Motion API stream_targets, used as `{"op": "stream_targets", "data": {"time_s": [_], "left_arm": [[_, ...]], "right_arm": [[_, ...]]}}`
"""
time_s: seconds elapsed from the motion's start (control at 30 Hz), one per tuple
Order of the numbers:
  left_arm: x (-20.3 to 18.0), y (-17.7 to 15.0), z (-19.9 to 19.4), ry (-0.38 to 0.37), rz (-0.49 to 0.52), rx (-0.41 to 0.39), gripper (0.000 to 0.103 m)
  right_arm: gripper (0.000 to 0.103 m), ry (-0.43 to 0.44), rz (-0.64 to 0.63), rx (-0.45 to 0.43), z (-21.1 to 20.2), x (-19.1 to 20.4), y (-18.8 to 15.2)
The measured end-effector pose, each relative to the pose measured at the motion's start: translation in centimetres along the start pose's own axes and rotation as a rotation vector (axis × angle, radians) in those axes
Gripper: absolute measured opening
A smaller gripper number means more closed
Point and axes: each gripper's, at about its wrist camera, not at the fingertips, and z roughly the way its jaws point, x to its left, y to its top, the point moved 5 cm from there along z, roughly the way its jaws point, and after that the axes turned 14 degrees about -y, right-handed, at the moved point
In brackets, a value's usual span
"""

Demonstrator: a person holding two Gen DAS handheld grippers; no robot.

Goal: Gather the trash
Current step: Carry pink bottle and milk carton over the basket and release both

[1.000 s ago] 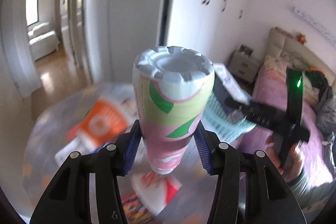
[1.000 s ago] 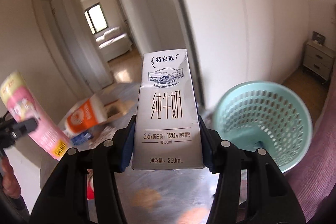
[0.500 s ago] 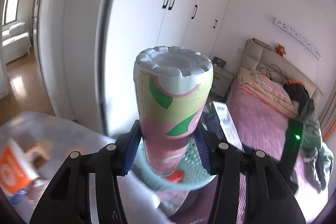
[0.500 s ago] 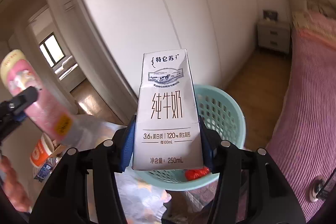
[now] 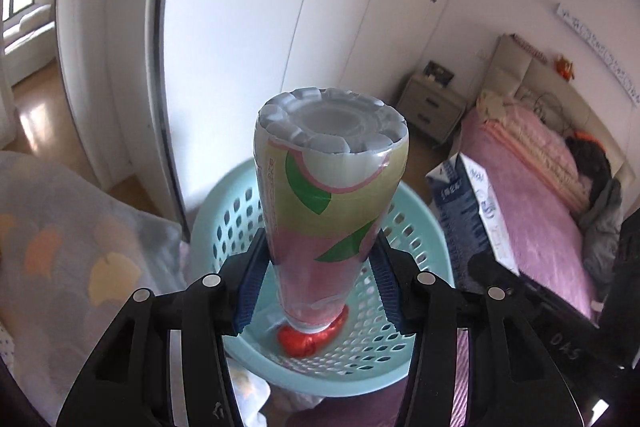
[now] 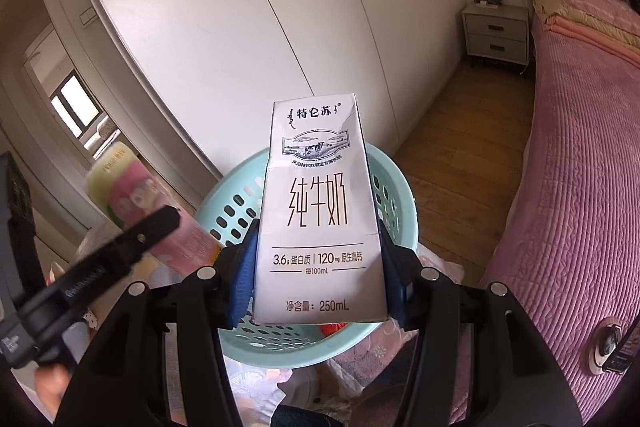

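Jaws clamped: left on upside-down bottle [image 5: 330, 203], right on upright carton [image 6: 320, 215].

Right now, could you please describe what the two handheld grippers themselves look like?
Both the left gripper and the right gripper share one build: matte black angular plastic fingers with round silver screw heads, and ribbed blue pads on the inner faces. No cables or sleeves show.

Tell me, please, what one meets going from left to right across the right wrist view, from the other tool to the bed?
Left tool → pink bottle it holds → milk carton in the right tool, in front of the teal basket → nightstand → pink bed.
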Motion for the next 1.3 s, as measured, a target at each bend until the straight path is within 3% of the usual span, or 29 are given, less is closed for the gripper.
{"op": "stream_targets", "data": {"time_s": [0.1, 0.23, 0.53, 0.7, 1.03, 1.3], "left_arm": [[0.5, 0.0, 0.8, 0.012, -0.008, 0.017, 0.05], [0.7, 0.2, -0.3, 0.03, 0.0, -0.008, 0.067], [1.2, 0.0, -7.5, 0.048, 0.004, -0.121, 0.077], [2.0, -0.8, -11.5, 0.055, -0.014, -0.166, 0.081], [3.0, -2.4, -20.3, 0.076, -0.034, -0.297, 0.084], [4.4, -5.1, -27.6, 0.154, -0.063, -0.377, 0.085]], "right_arm": [[0.05, -0.001, -0.007, 0.01, 0.6, 0.4, 0.0], [0.05, -0.002, -0.032, 0.02, 1.4, 1.5, -0.2], [0.052, -0.032, -0.131, 0.076, 5.2, 4.7, -0.6], [0.06, -0.044, -0.18, 0.098, 6.2, 6.4, -1.4], [0.065, 0.025, -0.226, 0.024, 0.7, 9.2, -2.6], [0.065, 0.123, -0.29, -0.083, -6.2, 13.6, -3.7]]}}
